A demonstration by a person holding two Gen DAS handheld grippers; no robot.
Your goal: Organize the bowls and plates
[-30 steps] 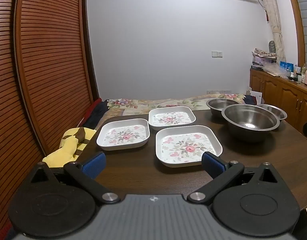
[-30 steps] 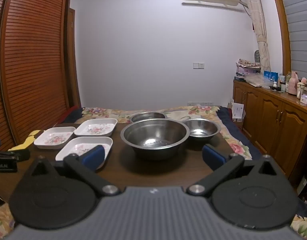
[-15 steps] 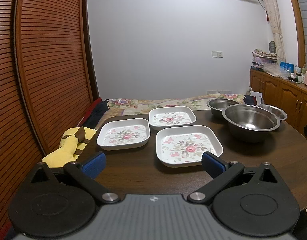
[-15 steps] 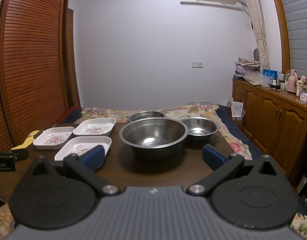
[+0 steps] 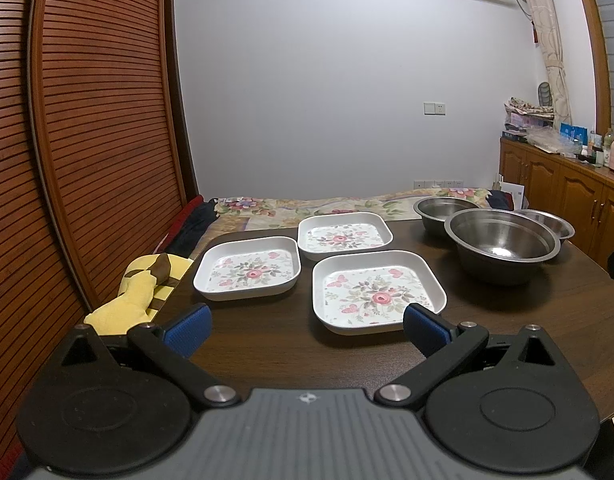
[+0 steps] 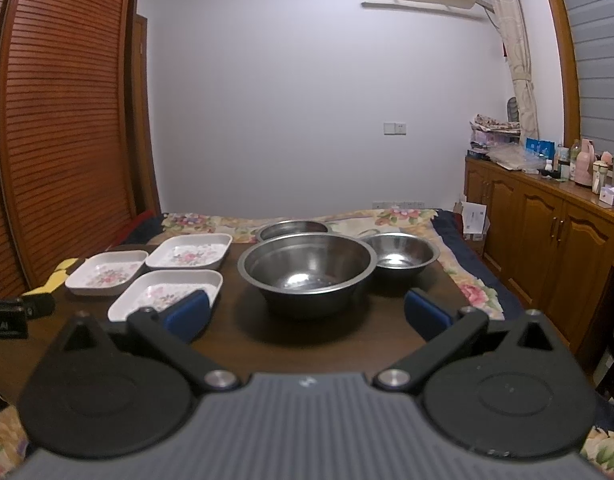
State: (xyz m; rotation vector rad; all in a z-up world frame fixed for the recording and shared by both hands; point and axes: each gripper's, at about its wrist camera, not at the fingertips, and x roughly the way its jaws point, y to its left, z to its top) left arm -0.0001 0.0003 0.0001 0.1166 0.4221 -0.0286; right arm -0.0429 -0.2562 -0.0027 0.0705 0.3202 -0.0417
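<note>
We stand at the very start of the sorting, as we judge it; nothing is stacked yet and nothing is held; the dark wooden counter carries every piece of the task, laid out ahead of both tools.

Largest first: the big steel bowl sits straight ahead of the right hand-held gripper, close beyond its fingertips; the medium steel bowl stands ahead and to its right, just beside the big one; the far steel bowl lies behind the big bowl, mostly hidden by it.

Then the three square floral plates: the near plate lies directly ahead of the left hand-held gripper, its near-right corner just beyond the right blue pad; the left plate sits ahead and to the left; the far plate lies beyond both, near the counter's back edge; the three are close together but none overlaps another.

Both hand-held grippers are spread wide, blue pads well apart, with nothing between them; neither touches a dish.

We take the next move to be a first pick: either the left tool closes on a plate rim so that one plate can be set into another, or the right tool takes a smaller bowl to nest it in the big one; a thin rim calls for a low, level approach and a firm pinch on one wall.
</note>
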